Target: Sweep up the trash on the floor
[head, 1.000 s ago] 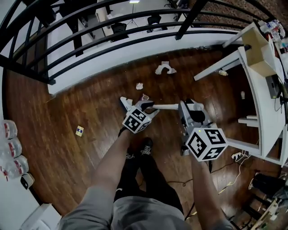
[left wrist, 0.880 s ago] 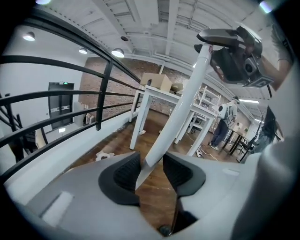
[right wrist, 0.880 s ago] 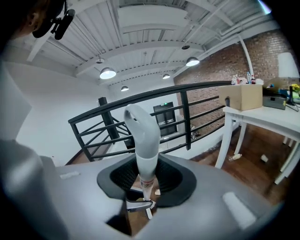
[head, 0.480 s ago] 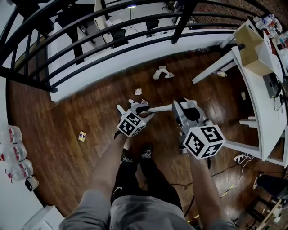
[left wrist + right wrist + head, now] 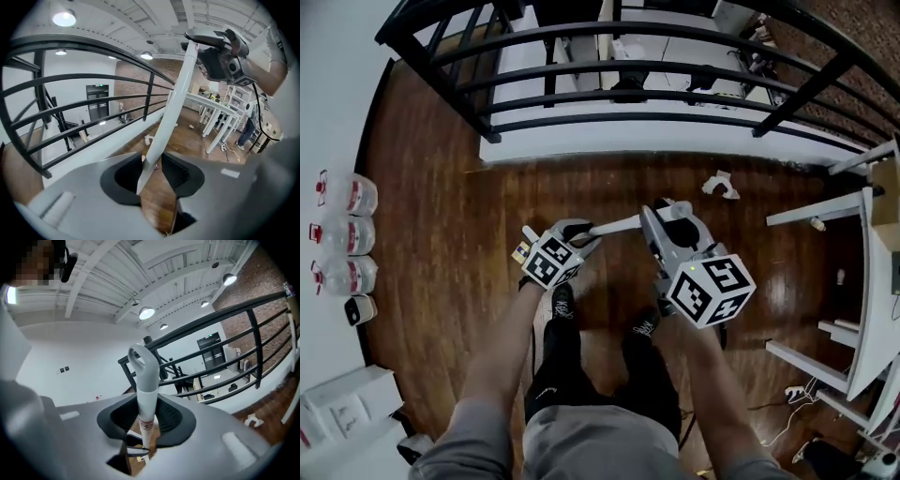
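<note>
Head view: your right gripper [image 5: 666, 225] clamps the broom handle [image 5: 619, 225]. Your left gripper [image 5: 579, 232] jaws, just closing, ring it loosely. Tighten before sweeping the crumpled paper [image 5: 719, 185].

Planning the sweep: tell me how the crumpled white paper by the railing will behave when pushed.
The crumpled white paper looks thin and hollow, so probably light. Its irregular folds suggest it would tumble rather than roll. The glossy wooden floor likely lets it slide.
</note>
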{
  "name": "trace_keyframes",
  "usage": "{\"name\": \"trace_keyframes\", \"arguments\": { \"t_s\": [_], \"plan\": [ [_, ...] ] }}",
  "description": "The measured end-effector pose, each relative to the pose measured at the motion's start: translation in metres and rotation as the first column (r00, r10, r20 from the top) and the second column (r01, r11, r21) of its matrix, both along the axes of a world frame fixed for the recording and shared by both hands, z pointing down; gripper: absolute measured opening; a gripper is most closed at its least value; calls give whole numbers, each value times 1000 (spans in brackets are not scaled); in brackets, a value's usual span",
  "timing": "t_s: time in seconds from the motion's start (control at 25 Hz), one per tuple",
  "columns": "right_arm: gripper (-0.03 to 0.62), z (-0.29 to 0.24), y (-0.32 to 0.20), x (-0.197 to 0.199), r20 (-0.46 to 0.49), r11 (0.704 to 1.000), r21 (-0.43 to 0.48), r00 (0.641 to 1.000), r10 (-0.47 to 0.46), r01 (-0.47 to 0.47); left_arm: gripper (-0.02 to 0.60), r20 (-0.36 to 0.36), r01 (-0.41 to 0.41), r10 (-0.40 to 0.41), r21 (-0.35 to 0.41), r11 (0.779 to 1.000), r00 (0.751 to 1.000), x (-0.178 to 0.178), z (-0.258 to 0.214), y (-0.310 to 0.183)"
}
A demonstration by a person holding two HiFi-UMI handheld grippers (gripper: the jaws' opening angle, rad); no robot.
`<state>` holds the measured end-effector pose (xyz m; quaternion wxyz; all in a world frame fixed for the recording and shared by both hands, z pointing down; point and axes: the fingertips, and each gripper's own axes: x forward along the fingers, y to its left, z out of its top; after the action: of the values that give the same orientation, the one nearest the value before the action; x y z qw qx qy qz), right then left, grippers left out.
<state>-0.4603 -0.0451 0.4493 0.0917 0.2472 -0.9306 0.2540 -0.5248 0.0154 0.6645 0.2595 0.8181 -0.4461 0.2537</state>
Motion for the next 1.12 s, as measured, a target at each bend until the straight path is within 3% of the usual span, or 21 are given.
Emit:
{"name": "trace_keyframes", "arguments": {
  "t_s": [0.16,0.32,0.48,0.6,0.72,0.84,1.12],
  "plan": [
    [97,11,32,-99,5,998,-39,998,-57,57,133,10,61,-60,-39,997,998,-97,8,41],
    [97,26,60,-182,0,992,-68,994,-109,109,133,1,115,-115,-78,990,993,-173,23,78],
    [96,54,86,-247,-33,986,-103,990,-138,134,135,-9,131,-133,-127,983,991,-230,51,109],
    [95,70,99,-269,-69,984,-122,988,-137,128,138,-25,122,-127,-150,981,992,-251,67,122],
    [97,76,99,-265,-106,988,-124,989,-103,90,142,-48,100,-108,-143,985,993,-250,73,115],
    [97,74,82,-239,-140,994,-109,990,-35,20,144,-68,48,-57,-129,991,996,-225,72,91],
    [97,61,28,-131,-173,984,-57,972,159,-171,146,-107,-145,135,-88,986,985,-120,64,18]
  ]
}}
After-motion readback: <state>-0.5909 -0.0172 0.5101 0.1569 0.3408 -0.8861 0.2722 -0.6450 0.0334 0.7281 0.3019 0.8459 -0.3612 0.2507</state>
